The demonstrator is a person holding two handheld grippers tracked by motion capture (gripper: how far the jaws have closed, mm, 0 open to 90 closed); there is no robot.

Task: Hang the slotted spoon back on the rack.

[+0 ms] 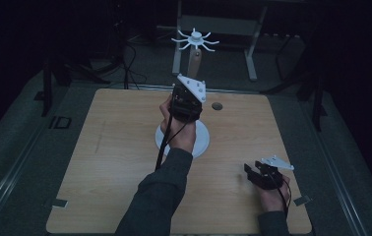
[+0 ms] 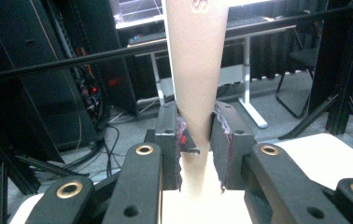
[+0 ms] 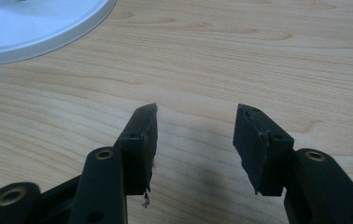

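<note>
Left tongs [image 2: 197, 140] raised, clamping tapered post [image 2: 193, 70], right tongs [image 3: 195, 140] low, agape.

Stand's tan wooden post [image 2: 194, 79] is upright, tapering narrower toward its foot, and I have it pinched low down. White round base [image 1: 201, 142] sits at table centre; white hub with curved prongs [image 1: 195, 39] tops it at 12 o'clock.

Black jaws (brass-ringed screw holes), dark grey sleeves [image 1: 159, 196].

We saw a wooden table [image 1: 100, 162] with a small dark hole [image 1: 217, 106], and desk legs [image 1: 251, 49] behind it
</note>
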